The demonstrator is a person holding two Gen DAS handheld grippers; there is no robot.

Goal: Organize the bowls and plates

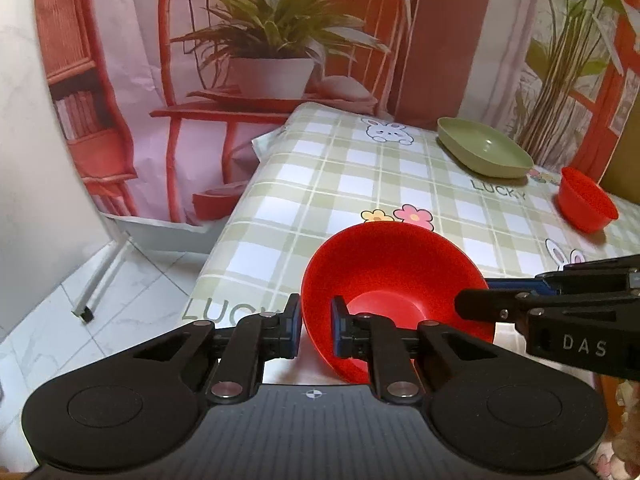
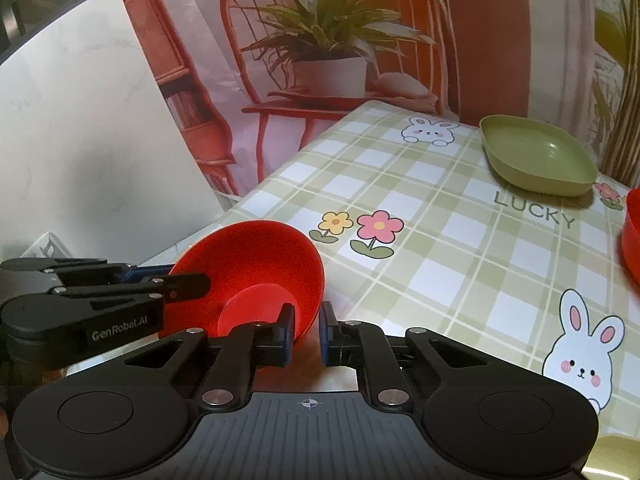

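Observation:
A red bowl (image 1: 392, 276) hangs tilted above the near left part of the checked table (image 1: 360, 176). My left gripper (image 1: 316, 330) is shut on its near rim. My right gripper (image 2: 307, 330) is shut on the opposite rim of the same bowl (image 2: 260, 264), and it shows from the side in the left wrist view (image 1: 472, 304). A green oblong plate (image 1: 484, 148) rests at the far right of the table, also in the right wrist view (image 2: 536, 154). A second red bowl (image 1: 586, 200) sits right of it, at the frame edge in the right wrist view (image 2: 632, 236).
A printed backdrop with a red chair and potted plant (image 1: 276, 40) hangs behind the table. The table's left edge drops to a tiled floor (image 1: 120, 304), where a white stand leg (image 1: 100, 280) rests. A white wall (image 2: 80, 140) stands at the left.

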